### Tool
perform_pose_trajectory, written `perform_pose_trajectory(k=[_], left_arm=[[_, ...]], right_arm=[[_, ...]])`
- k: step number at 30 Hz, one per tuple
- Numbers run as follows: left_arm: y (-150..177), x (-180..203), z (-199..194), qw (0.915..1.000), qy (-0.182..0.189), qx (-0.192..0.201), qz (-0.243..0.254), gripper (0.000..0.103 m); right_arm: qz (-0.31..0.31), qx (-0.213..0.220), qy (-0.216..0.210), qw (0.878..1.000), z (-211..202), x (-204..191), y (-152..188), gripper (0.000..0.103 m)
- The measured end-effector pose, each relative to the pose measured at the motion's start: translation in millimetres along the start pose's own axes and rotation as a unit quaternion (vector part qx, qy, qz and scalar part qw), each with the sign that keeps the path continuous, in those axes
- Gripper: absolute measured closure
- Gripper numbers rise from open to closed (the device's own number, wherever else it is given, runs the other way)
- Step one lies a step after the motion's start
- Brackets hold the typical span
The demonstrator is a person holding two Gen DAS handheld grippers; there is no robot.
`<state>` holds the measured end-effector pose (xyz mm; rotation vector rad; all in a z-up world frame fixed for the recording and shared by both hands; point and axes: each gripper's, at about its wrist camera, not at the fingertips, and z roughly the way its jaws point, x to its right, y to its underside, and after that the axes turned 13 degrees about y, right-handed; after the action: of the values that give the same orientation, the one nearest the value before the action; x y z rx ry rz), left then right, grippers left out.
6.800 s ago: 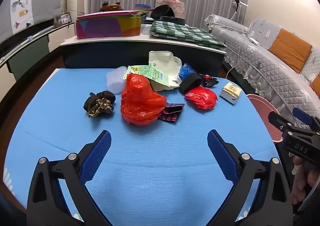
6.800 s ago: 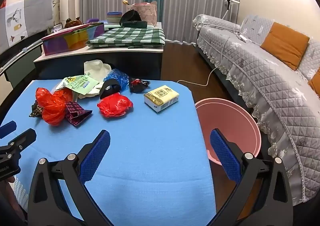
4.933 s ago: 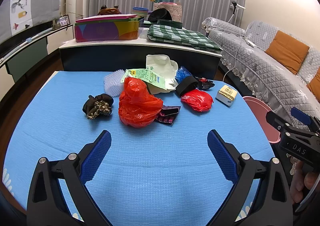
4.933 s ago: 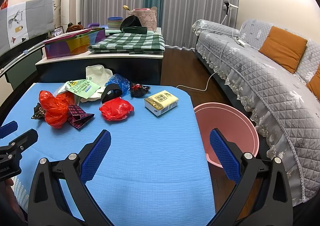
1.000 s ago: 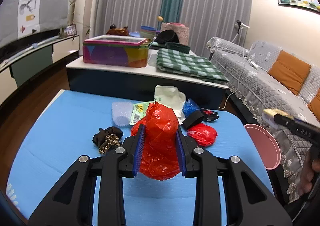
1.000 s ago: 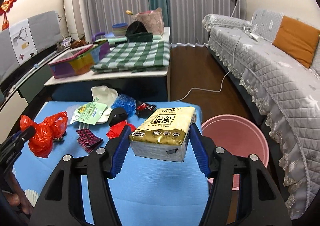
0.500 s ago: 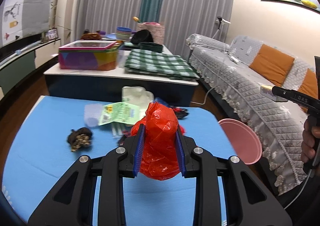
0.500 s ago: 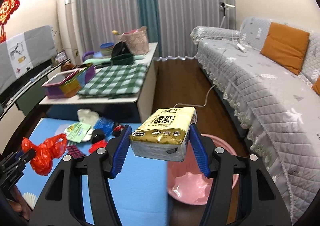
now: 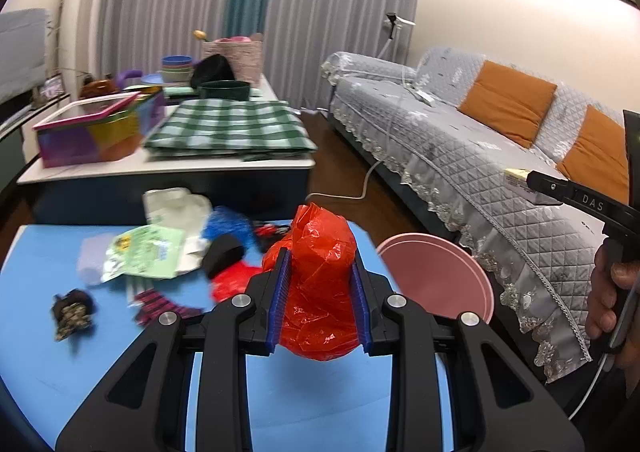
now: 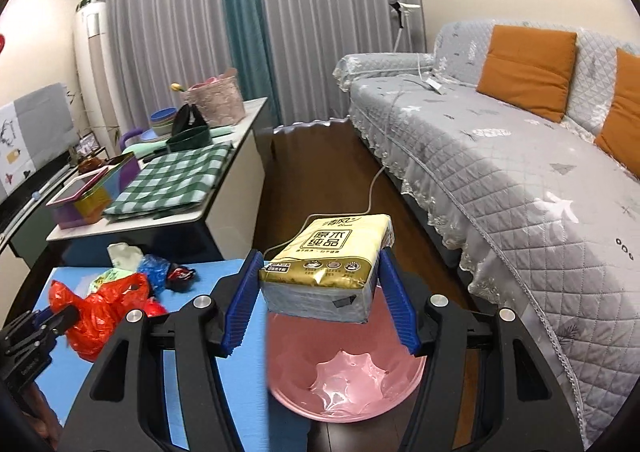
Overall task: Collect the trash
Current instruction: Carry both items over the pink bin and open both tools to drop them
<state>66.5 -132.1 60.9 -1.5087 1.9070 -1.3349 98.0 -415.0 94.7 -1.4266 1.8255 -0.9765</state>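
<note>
Since a second ago, both swung off the surface toward the pink bin: then the yellow tissue pack hung over blue cloth with the bin off to the right, now directly above the bin's open mouth; then the red plastic bag sat centred before the litter, now shifted right, bin rim just beyond it.

Left hand-held gripper: closed to a narrow gap, blue pads pressed into both sides of the crumpled red plastic bag, bag bulging above and below the pads, lifted clear of the surface. Seen from the right wrist view as a red bundle at the tip of a black tool on the far left, above the blue cloth.

Right hand-held gripper: roughly half open, pads clamped against the two short ends of the yellow tissue pack, pack level, printed face up. From the left wrist view only a black finger tip marked DAS and a hand round the handle at the right edge, pack corner just showing.

Left on the surface: green-printed wrapper, white paper, blue crumpled plastic, black band, smaller red bag, dark chequered wrapper, brown scrunchie apart at the left. All blurred.

Pink bin on the floor between surface and grey sofa.
</note>
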Motion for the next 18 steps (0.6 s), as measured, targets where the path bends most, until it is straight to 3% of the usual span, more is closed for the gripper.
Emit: perform_pose_trajectory(k=[18], left_arm=[[-35.5, 63.5, 118.1, 0.9972, 0.066, -0.027, 0.021, 0.075]], right_arm=[[0.008, -0.028, 0.015, 0.999, 48.0, 22.5, -10.1, 0.044]])
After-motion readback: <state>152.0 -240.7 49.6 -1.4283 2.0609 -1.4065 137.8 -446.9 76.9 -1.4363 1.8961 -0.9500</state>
